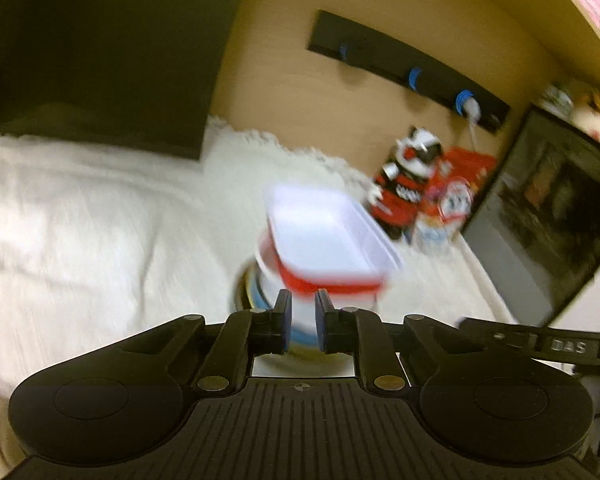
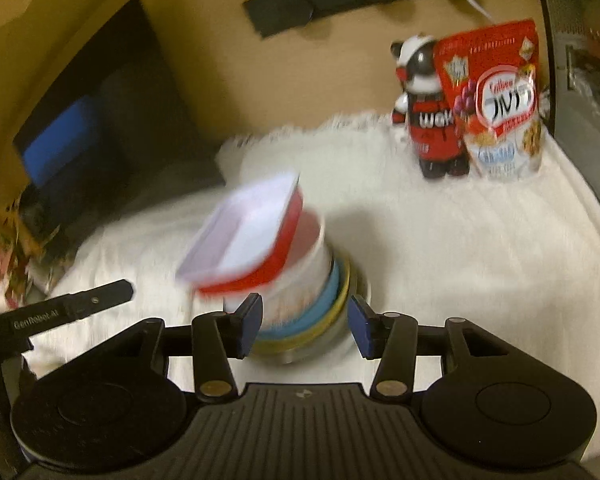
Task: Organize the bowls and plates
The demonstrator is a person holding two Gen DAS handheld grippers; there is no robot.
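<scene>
A stack of dishes stands on the white cloth (image 2: 440, 240). Its top piece is a tilted rectangular dish (image 2: 248, 236), red outside and white inside, resting on a white bowl (image 2: 312, 264) over blue and yellow plates (image 2: 328, 300). My right gripper (image 2: 304, 324) is open, its blue pads on either side of the stack's near foot without pressing it. In the left wrist view the same dish (image 1: 324, 236) tops the stack just beyond my left gripper (image 1: 303, 312), which is shut with nothing between its pads. Both views are blurred.
A red cereal bag (image 2: 496, 100) and a black-and-red figurine (image 2: 428, 108) stand at the back right beside a dark appliance (image 1: 548, 208). A black power strip (image 1: 404, 68) runs along the wooden wall. A dark box (image 1: 92, 60) lies at the left.
</scene>
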